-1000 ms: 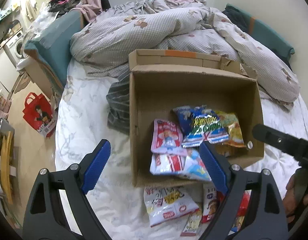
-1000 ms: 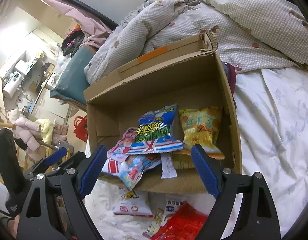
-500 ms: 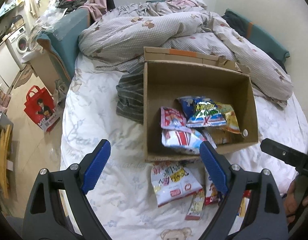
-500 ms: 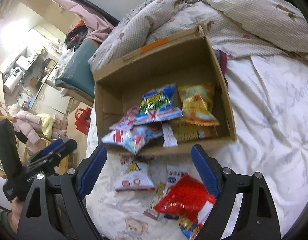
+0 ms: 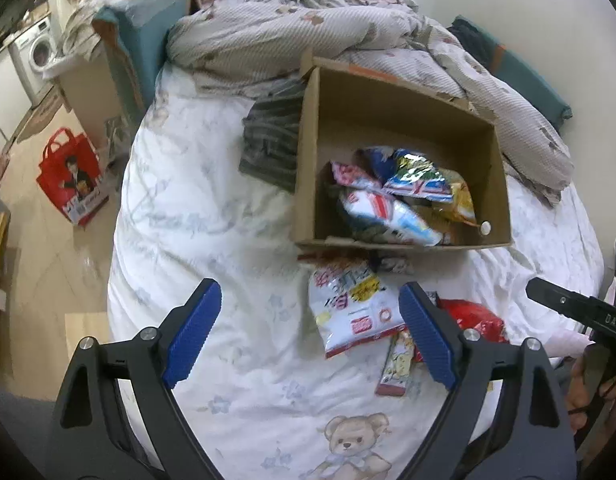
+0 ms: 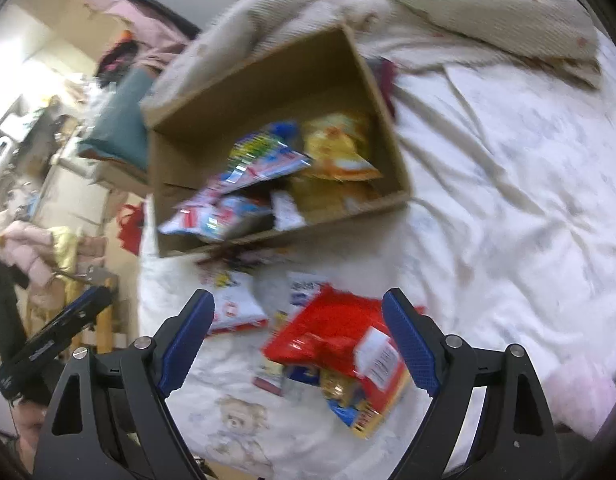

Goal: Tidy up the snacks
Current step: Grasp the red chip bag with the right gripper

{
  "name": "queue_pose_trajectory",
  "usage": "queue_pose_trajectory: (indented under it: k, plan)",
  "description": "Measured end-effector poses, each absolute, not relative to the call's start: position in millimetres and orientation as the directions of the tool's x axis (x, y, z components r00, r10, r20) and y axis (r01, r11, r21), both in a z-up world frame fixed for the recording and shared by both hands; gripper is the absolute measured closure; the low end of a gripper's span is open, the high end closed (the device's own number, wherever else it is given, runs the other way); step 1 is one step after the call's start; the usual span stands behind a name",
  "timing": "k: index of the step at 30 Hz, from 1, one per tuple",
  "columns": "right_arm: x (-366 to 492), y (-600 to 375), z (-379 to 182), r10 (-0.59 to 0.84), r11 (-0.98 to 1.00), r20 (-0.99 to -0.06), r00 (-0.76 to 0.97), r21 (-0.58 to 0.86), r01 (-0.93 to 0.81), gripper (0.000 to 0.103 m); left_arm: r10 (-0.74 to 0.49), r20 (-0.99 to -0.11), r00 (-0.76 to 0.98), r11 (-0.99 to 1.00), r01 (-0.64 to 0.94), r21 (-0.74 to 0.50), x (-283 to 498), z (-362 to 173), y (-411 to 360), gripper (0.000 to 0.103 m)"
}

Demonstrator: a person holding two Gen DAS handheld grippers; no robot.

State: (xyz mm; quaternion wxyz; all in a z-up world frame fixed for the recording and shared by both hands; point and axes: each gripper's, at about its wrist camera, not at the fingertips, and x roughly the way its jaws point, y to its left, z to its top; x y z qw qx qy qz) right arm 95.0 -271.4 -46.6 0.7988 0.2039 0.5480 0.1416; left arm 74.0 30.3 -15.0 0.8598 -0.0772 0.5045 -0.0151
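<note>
Both my grippers have pulled back from the cardboard box (image 5: 308,152) over the last second; earlier the box filled both views, now it sits farther off and the loose packets on the bed sheet (image 5: 211,208) show in front of it. Means the last drop is done, I'm lining up the next pick. Left gripper (image 5: 308,332) is spread wide, holding nothing, hovering over the sheet near the white-and-yellow packet (image 5: 350,308). Right gripper (image 6: 297,340) also spread wide and empty, with the red bag (image 6: 332,332) between and beyond its fingers, likely the next target. Right view is motion-blurred, so smaller packs under the red bag are hard to tell apart. Box contents: blue-green foil bag (image 5: 420,178) on top, pink packet (image 5: 350,172) and a red-white-blue packet (image 5: 384,212) toward the near-left, yellow bag (image 5: 460,200) on the right. Still outside: white-and-yellow packet, red bag, a slim packet (image 5: 398,364), a few more. Roughly half done, by my guess.
</note>
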Motion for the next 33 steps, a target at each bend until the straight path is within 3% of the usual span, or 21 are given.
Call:
queue_pose_trajectory:
  k: [7, 11, 20, 21, 22, 23, 25, 33]
  plan:
    - [98.9, -280.6, -87.1, 0.411, 0.883, -0.878, 0.247, 0.45, 0.132, 0.014, -0.142, -0.888, 0.437, 0.977, -0.081, -0.196, 70.4, -31.7, 35.1, 0.015]
    - [104.4, -275.9, -117.7, 0.447, 0.858, -0.882, 0.148, 0.47, 0.208, 0.006, -0.154, -0.891, 0.428, 0.978, -0.065, -0.2, 69.4, -31.7, 31.6, 0.015]
    - [114.5, -251.4, -144.2, 0.333, 0.933, -0.942, 0.045, 0.336, 0.125, 0.006, -0.169, -0.902, 0.396, 0.975, -0.068, -0.212, 71.3, -36.2, 30.4, 0.015]
    - [114.0, -250.8, -145.3, 0.328, 0.937, -0.944, 0.039, 0.33, 0.116, 0.008, -0.17, -0.903, 0.396, 0.975, -0.069, -0.213, 71.3, -36.6, 30.7, 0.015]
    - [113.3, -249.6, -145.0, 0.329, 0.938, -0.944, 0.039, 0.331, 0.1, 0.024, -0.171, -0.903, 0.393, 0.974, -0.071, -0.215, 71.3, -37.0, 31.0, 0.015]
    - [112.5, -248.6, -143.0, 0.33, 0.939, -0.943, 0.043, 0.333, 0.082, 0.031, -0.174, -0.904, 0.391, 0.973, -0.072, -0.218, 71.6, -37.4, 31.2, 0.015]
    - [110.9, -249.0, -136.4, 0.309, 0.948, -0.948, 0.069, 0.313, 0.059, 0.038, -0.179, -0.905, 0.386, 0.971, -0.076, -0.225, 72.3, -38.3, 31.8, 0.015]
    - [96.4, -272.5, -86.8, 0.309, 0.94, -0.914, 0.263, 0.336, 0.064, 0.043, -0.138, -0.924, 0.357, 0.963, -0.169, -0.21, 77.5, -49.3, 51.5, 0.015]
